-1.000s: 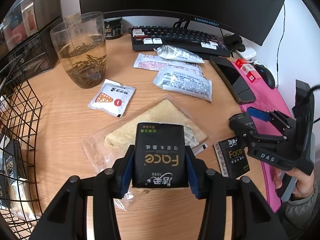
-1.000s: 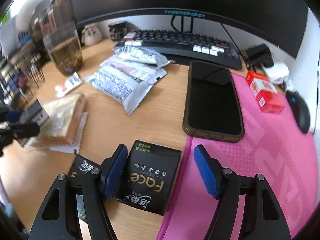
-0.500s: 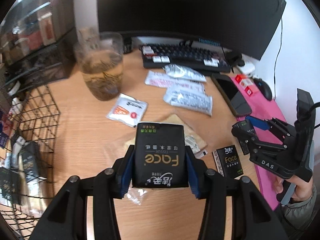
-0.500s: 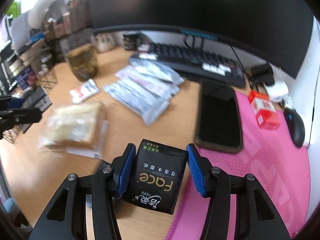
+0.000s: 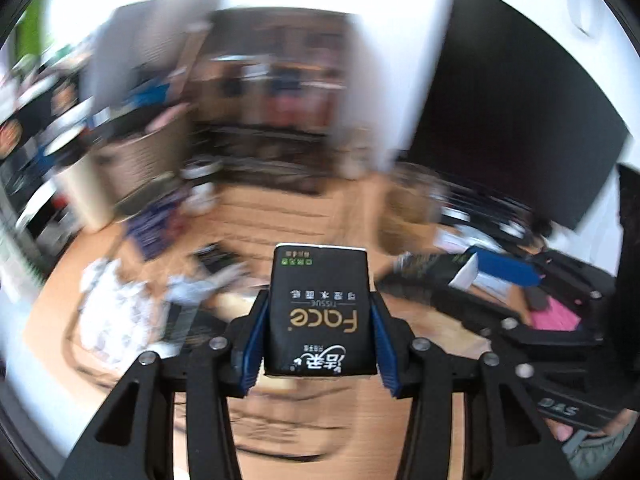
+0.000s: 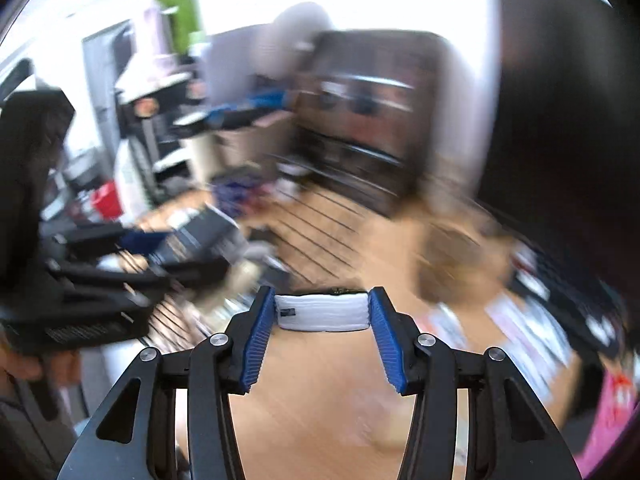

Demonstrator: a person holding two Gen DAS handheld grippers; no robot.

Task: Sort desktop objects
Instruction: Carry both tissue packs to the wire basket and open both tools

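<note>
Left gripper point(image 5: 318, 332) pinches a black tissue pack point(image 5: 320, 312), mid-frame. Right gripper point(image 6: 318, 320), jaws just closing, pinches another tissue pack point(image 6: 322, 312), white edge showing. Pics v. blurry. Best: keep both squeezes firm, slow down near the basket, prob. upper mid-frame.

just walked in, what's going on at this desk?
A person is sorting desk clutter with two handheld claws. The left claw is clamped on a black Face tissue pack. The right claw has just been closing on a second tissue pack, seen end-on. Both views are motion-blurred above the wooden desk.
</note>
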